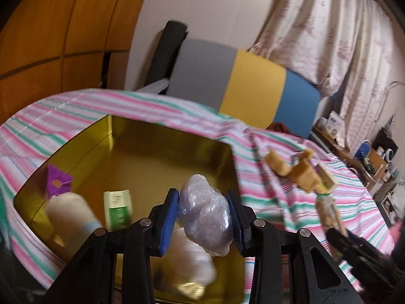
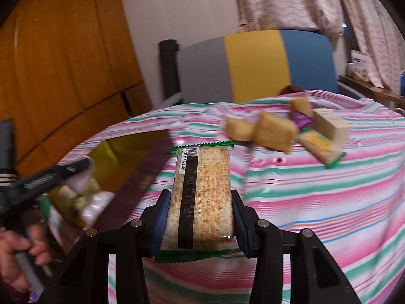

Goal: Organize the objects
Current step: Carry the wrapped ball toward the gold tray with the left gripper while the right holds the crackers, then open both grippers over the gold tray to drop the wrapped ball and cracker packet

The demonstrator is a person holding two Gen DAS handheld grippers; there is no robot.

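My left gripper (image 1: 203, 215) is shut on a clear plastic-wrapped lump (image 1: 206, 215) and holds it over the gold tin box (image 1: 162, 149). In the box lie a purple packet (image 1: 57, 179), a green-and-white packet (image 1: 118, 209), a pale roll (image 1: 69, 214) and a white wrapped item (image 1: 189, 258). My right gripper (image 2: 200, 215) is shut on a green-edged rice cracker bar (image 2: 202, 197) above the striped cloth, right of the box (image 2: 126, 157). Loose snacks (image 2: 276, 131) lie on the cloth further back; they also show in the left wrist view (image 1: 303, 172).
The striped cloth (image 2: 316, 202) covers the table. A grey, yellow and blue chair back (image 1: 243, 83) stands behind it. A wooden wardrobe (image 1: 50, 30) is at left, curtains (image 1: 341, 30) and a cluttered shelf (image 1: 374, 157) at right. A hand (image 2: 20, 253) holds the left gripper.
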